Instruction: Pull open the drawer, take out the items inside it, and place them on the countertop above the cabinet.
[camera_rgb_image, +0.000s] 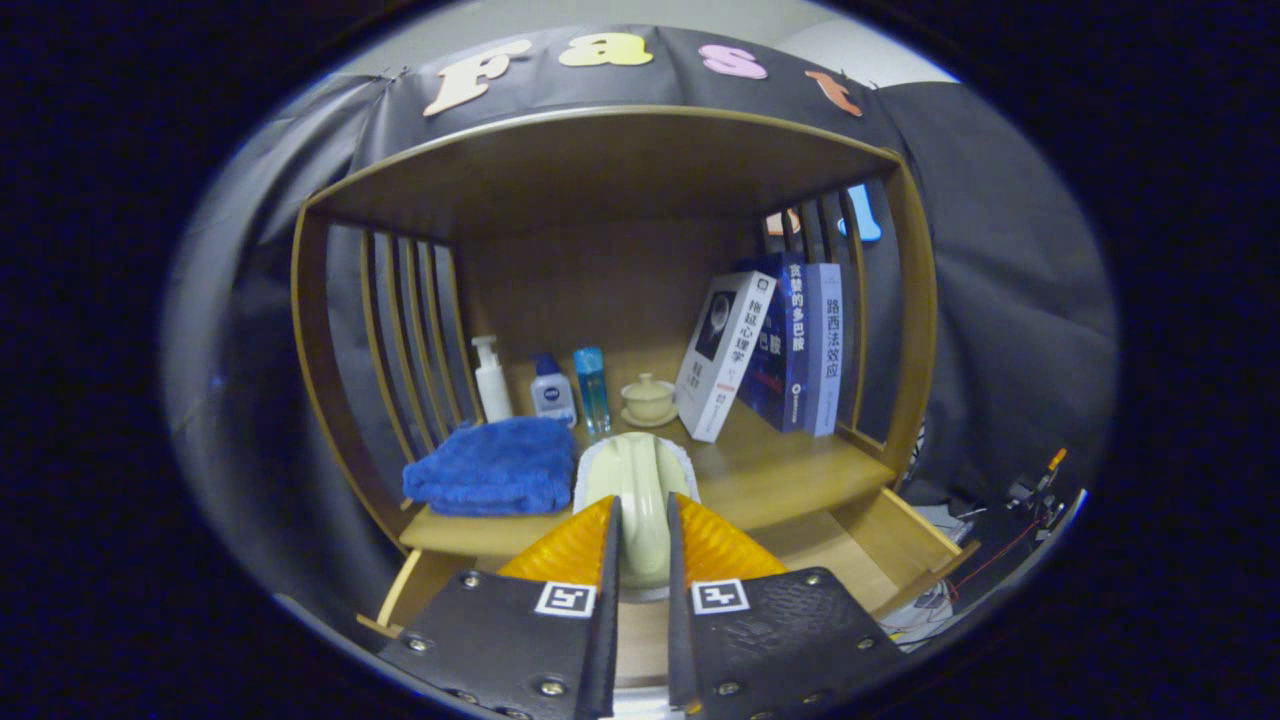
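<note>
Claw (640, 545) closed on pale cream brush handle (640, 500), both fingers pressing its sides, brush held above open drawer (880, 540) at worktop (790, 475) front edge. Folded blue towel (492, 467) lies just left on worktop. Bottles, small lidded cup (648, 398), leaning books (770, 345) stand beyond

1. Blue folded towel (490, 468) at the countertop's (790, 470) front left edge.
2. Pale cream brush (640, 500), clamped between the gripper (640, 545) fingers.
3. White pump bottle (491, 380); clear blue bottle (592, 388).
4. Cream lidded cup (649, 399).
5. One white book (722, 355), two blue books (805, 345).
6. Light brown wooden countertop and drawer (880, 540).
</note>
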